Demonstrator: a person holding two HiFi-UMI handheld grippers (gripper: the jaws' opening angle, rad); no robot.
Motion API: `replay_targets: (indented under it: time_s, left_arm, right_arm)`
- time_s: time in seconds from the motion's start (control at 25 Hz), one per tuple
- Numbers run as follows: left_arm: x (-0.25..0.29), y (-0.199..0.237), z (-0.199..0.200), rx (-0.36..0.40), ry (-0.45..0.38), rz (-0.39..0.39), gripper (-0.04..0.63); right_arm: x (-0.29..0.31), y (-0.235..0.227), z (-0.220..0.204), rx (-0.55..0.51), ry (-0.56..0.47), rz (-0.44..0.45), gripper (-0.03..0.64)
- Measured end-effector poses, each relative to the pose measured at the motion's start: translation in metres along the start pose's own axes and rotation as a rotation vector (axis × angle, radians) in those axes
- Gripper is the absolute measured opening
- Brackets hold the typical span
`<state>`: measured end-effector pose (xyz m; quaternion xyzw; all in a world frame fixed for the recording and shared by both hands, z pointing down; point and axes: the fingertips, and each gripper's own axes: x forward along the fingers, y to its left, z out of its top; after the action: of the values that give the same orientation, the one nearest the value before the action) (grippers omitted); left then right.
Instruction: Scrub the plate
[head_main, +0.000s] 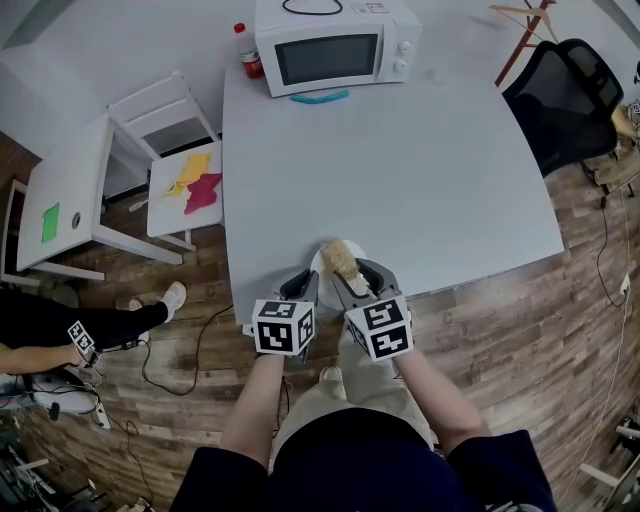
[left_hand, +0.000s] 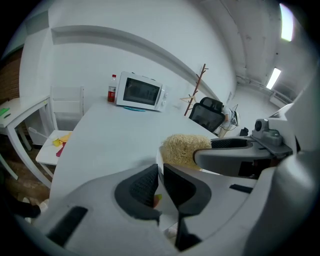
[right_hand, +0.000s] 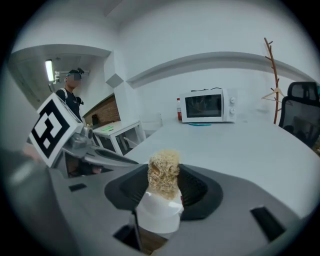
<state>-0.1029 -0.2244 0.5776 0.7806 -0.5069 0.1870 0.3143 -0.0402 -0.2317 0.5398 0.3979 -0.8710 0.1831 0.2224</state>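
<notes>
1. Head view: our left gripper (head_main: 303, 285) clamps the white plate (head_main: 318, 262) at the table's (head_main: 400, 150) near edge; our right gripper (head_main: 358, 282) holds a tan scrubber (head_main: 341, 259) over it.
2. Left gripper view: we see the jaws pinching the plate's rim.
3. Right gripper view: the jaws clasp the scrubber; we cannot read the bottle's (right_hand: 179, 109) label.

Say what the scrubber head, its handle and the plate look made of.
The scrubber head looks like coarse plant fibre: tan, matte, tangled strands. Its handle seems white plastic, smooth, slightly glossy. The plate is white, smooth, thin-rimmed; ceramic or plastic, unclear.
</notes>
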Motion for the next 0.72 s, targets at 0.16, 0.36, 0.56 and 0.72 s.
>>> replay_targets:
  time_s: [0.16,0.36,0.56,0.72]
  left_arm:
    - [0.000,0.002,0.002,-0.001,0.001,0.009,0.041]
    - [0.000,0.005,0.001,-0.004,0.006,0.023,0.040]
    - [0.001,0.009,0.000,-0.007,0.010,0.037,0.040]
    - [0.002,0.008,-0.001,0.003,0.011,0.039,0.040]
  right_arm:
    - [-0.009,0.017,-0.005,0.031,-0.007,0.055,0.181]
    - [-0.019,0.030,-0.024,0.034,0.018,0.095,0.181]
    - [-0.029,0.036,-0.047,0.068,0.067,0.132,0.180]
    - [-0.034,0.032,-0.066,0.062,0.113,0.135,0.179]
